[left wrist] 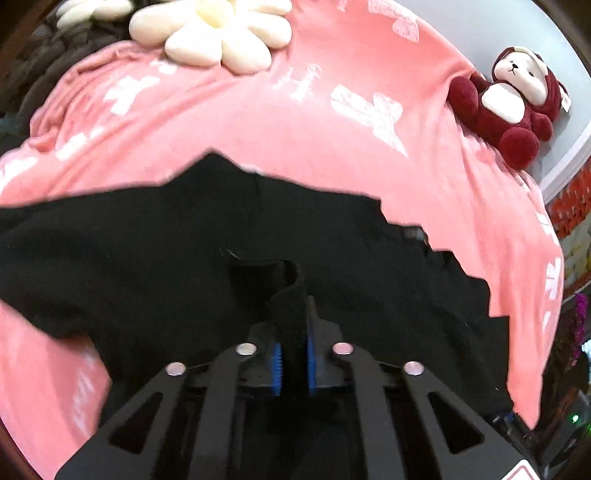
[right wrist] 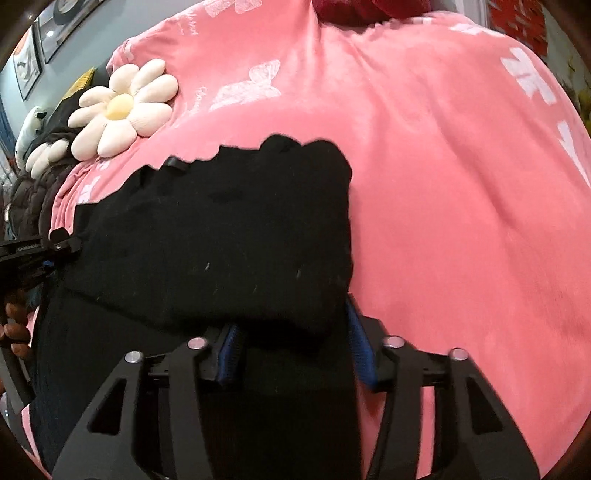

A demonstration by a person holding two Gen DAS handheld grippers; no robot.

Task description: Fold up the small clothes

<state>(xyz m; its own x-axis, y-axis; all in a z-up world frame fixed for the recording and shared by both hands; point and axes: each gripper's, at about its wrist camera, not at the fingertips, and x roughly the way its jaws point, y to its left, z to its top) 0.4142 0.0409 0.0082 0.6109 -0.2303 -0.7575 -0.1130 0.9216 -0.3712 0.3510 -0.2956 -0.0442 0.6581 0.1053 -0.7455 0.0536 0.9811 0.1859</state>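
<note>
A black garment (left wrist: pixel 184 236) lies spread on a pink blanket (left wrist: pixel 258 122). My left gripper (left wrist: pixel 294 332) is shut on a raised fold of the garment's edge, pinched between its blue pads. In the right wrist view the same garment (right wrist: pixel 221 236) lies folded over, its thick edge draped across my right gripper (right wrist: pixel 291 332). The right jaws stand wide apart with the fabric between them; the blue pads (right wrist: pixel 360 347) do not press it. The left gripper (right wrist: pixel 40 251) also shows at the far left of the right wrist view.
A cream flower cushion (left wrist: pixel 218 29) lies at the blanket's far side, also in the right wrist view (right wrist: pixel 122 107). A dark red plush monkey (left wrist: pixel 513 99) sits at the far right. Dark quilted clothing (right wrist: pixel 33 192) is piled on the left. The pink blanket (right wrist: pixel 461 221) spreads to the right.
</note>
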